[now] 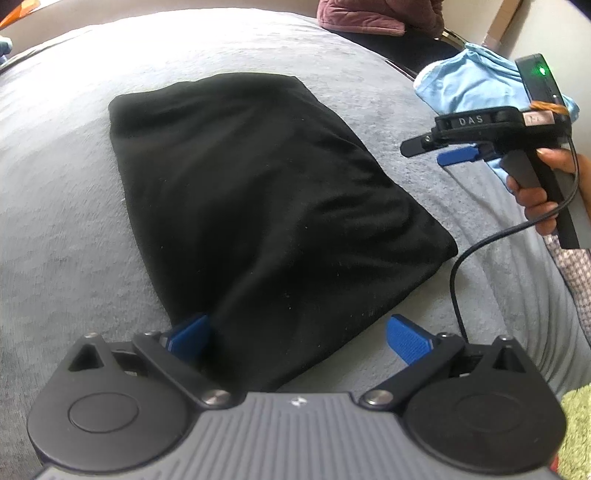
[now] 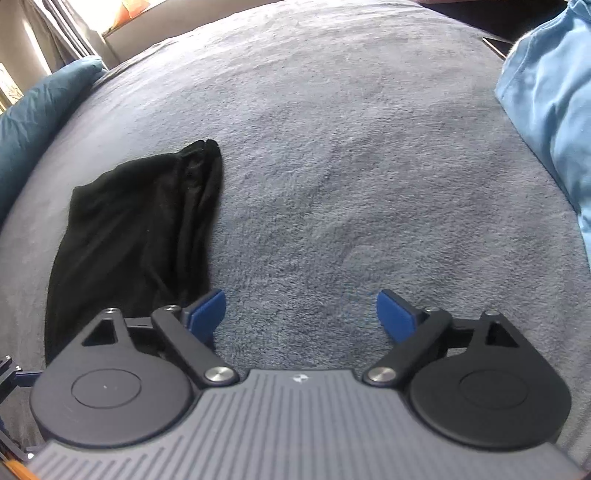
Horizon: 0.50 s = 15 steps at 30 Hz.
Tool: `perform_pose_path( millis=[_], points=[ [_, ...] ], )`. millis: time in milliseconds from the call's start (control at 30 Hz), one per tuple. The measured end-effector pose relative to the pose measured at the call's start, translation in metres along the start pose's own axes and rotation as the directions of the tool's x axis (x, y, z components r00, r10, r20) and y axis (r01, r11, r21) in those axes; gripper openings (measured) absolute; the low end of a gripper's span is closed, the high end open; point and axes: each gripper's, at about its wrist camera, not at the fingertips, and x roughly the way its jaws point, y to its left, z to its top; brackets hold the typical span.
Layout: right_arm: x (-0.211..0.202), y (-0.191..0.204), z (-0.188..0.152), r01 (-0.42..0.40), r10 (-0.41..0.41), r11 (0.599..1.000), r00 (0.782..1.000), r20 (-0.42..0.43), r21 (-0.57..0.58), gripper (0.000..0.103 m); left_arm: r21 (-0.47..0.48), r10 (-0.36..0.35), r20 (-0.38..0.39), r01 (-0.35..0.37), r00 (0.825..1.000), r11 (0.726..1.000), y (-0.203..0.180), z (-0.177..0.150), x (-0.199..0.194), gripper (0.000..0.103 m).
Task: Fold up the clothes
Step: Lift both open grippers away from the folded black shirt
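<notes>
Left gripper (image 1: 298, 334) — mine, bottom of the left view. Jaws spread wide; the near edge of the black garment (image 1: 258, 192) lies between the blue pads, but neither pad presses on it, so nothing is held.

Right gripper (image 2: 301, 312) — mine, bottom of the right view. Jaws spread, only bare grey blanket (image 2: 332, 147) between them. The garment sits at the left of that frame, its edge beside the left pad, not gripped.

Black garment — centre of the left view, lying on the blanket as a folded slab with straight sides, untouched by either tool. I judge this piece folded, or nearly so; it may still need one more fold or moving aside.

Blue cloth (image 1: 476, 85) — upper right of the left view, right edge of the right view. Bunched, not folded; I take it for the next item. So: one piece about done, at least one left.

What each view adds:
- Left view only — the right gripper seen from outside at the right edge, my hand (image 1: 543, 192) on its handle, its cable, a maroon bundle (image 1: 369, 14) at the top, a green rug (image 1: 580, 417) at lower right.
- Right view only — the garment's layered, slightly ragged side edge, a teal pillow (image 2: 37, 110) at the left, curtains at upper left.
</notes>
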Motion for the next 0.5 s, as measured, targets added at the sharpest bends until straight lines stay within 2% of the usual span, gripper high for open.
perform_pose_path(
  millis=[333,400,500],
  points=[
    [0.008,-0.016,-0.007,0.038,-0.033,0.992,0.999,-0.038,0.124,0.092,-0.027,0.0,0.003,0.0,1.0,1.0,0.001,0.0,0.0,0.103],
    [0.008,-0.017,-0.007,0.034,-0.029,0.99,0.999,-0.042,0.134,0.101,-0.039,-0.004,0.004,0.004,1.0,0.999,0.001,0.0,0.0,0.103],
    [0.01,-0.018,-0.009,0.031,-0.025,0.989,0.999,-0.042,0.145,0.102,-0.055,-0.011,0.006,0.012,1.0,0.998,0.001,0.0,0.0,0.103]
  ],
)
